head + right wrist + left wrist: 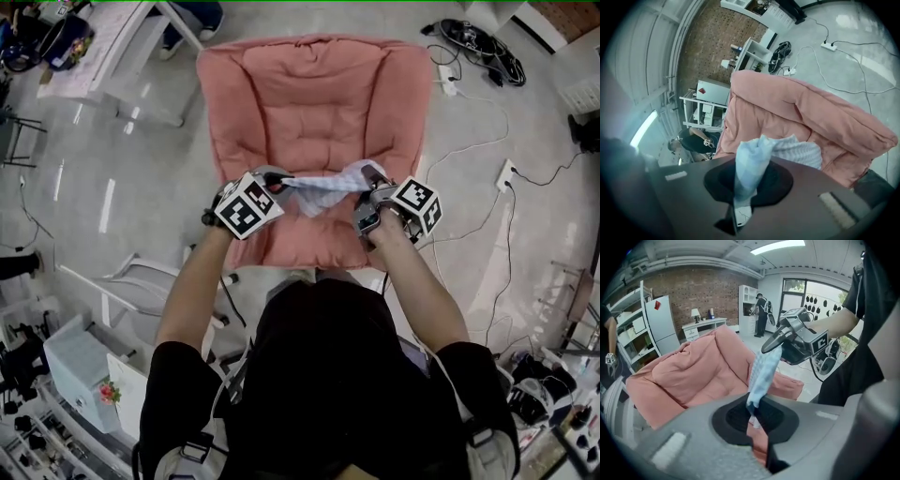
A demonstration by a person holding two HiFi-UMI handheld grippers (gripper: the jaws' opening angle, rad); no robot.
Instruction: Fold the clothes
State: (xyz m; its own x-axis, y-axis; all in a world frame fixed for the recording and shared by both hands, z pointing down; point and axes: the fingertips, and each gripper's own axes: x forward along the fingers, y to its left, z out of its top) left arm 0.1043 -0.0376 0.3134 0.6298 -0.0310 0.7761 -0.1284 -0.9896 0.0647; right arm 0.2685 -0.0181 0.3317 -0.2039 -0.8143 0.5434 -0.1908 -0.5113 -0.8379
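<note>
Obs.: A person stands over a pink padded chair (309, 94) with a gripper in each hand, both above the seat. The task's thing, a small pale blue-and-white cloth (328, 187), hangs in the air between the two grippers. It sits just above the cushion and, as far as I can tell, is not lying on it.

Left gripper (278, 178): the jaws are closed on one end of the cloth. In the left gripper view the fabric comes out from between the pads and runs up toward the other gripper.

Right gripper (373, 183): the jaws are clamped on the opposite end. Its own view shows a bunched wad pinched between the pads, with the rest trailing toward the seat.

Reading: Pinching the two ends lets the cloth be drawn into a span, so it can be straightened before it goes down. The span is short and the fabric looks roped rather than flat. Both grips are on gathered material, not clean corners.

The chair seat seems to serve as the folding surface, since it is directly in front of the person and both grippers tilt down toward it.

Judgement: The task is at an early stage, as no fold is visible. The next move probably calls for spreading the cloth flat on the seat.

Risks: The thin fabric may slip from the pads, and the soft quilted cushion will give poor creases.
</note>
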